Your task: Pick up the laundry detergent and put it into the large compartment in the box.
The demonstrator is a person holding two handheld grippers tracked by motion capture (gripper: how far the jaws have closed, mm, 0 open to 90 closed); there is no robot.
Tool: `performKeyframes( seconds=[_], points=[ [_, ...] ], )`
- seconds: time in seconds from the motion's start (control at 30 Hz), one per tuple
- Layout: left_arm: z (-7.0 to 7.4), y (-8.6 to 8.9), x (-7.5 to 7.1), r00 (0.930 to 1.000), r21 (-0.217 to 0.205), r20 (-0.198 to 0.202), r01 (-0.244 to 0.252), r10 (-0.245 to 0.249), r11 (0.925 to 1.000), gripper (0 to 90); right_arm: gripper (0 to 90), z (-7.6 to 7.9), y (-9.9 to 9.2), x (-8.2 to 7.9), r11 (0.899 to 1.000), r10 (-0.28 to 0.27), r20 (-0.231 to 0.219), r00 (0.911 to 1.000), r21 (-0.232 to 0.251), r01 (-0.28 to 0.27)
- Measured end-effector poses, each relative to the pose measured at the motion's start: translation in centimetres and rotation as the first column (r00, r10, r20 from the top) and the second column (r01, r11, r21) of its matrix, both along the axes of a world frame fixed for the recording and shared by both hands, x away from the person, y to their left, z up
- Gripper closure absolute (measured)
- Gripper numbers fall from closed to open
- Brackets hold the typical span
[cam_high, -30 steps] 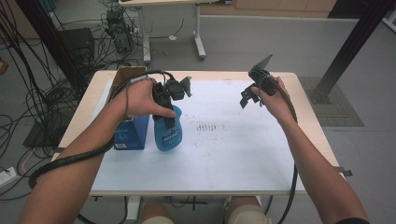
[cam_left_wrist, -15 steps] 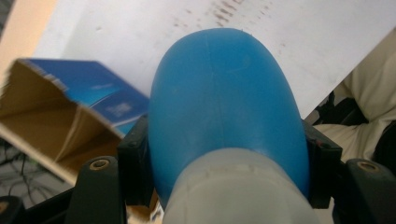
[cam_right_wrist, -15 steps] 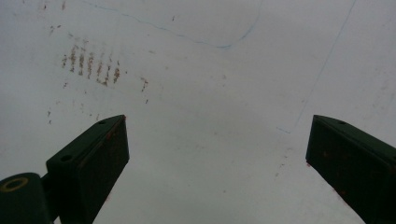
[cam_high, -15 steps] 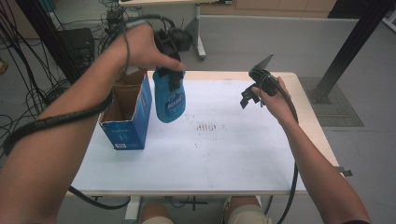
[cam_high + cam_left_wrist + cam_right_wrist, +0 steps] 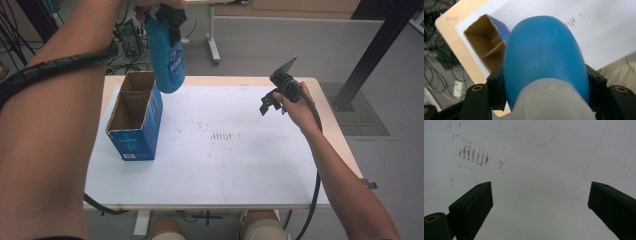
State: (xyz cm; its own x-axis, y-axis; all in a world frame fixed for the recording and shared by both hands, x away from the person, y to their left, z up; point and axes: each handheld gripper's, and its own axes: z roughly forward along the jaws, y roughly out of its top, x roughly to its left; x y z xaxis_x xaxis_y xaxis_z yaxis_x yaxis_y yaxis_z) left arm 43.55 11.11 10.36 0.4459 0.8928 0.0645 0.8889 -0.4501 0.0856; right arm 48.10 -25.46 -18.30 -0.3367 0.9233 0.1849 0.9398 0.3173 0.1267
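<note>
A blue plastic bottle (image 5: 167,57) hangs high in the air above the far end of an open blue cardboard box (image 5: 132,120). My left gripper (image 5: 172,17) is shut on the bottle's upper part, near the top edge of the high view. In the left gripper view the bottle (image 5: 544,55) sits between both black jaws of the left gripper (image 5: 546,82), with the box's brown inside (image 5: 486,50) below it. My right gripper (image 5: 272,100) hovers over the table's right side. In its own view the right gripper (image 5: 540,202) is open, with nothing between the jaws.
A white sheet (image 5: 225,165) covers the wooden table, with brownish marks (image 5: 222,136) near its middle; these marks (image 5: 474,153) lie ahead of the right jaws. The box has two compartments. Cables and a table leg stand on the floor beyond the far edge.
My left hand has lifted the blue bottle from the table beside the box to high above it. The right gripper has stayed in place.
</note>
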Motion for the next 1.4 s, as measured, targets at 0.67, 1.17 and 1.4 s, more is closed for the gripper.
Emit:
performKeyframes(
  seconds=[0.67,1.17,1.4],
  points=[
    [-2.7,7.5,0.9,0.9259,-0.019,0.012,-0.377,0.377,0.9259,36.4,5.8,0.0,0.5,0.0,1.000,0.004,0.000,1.0000,-0.012,-0.004],
    [-7.2,10.6,1.0,0.9034,-0.028,-0.005,-0.429,0.429,0.9030,36.4,5.8,-0.1,0.8,0.0,1.000,0.003,-0.003,1.0000,-0.023,-0.004],
    [-9.9,11.2,1.4,0.9028,-0.012,-0.025,-0.430,0.429,0.9029,36.4,5.8,-0.1,0.9,0.0,1.000,0.002,-0.003,1.0000,-0.030,-0.002]
  ],
)
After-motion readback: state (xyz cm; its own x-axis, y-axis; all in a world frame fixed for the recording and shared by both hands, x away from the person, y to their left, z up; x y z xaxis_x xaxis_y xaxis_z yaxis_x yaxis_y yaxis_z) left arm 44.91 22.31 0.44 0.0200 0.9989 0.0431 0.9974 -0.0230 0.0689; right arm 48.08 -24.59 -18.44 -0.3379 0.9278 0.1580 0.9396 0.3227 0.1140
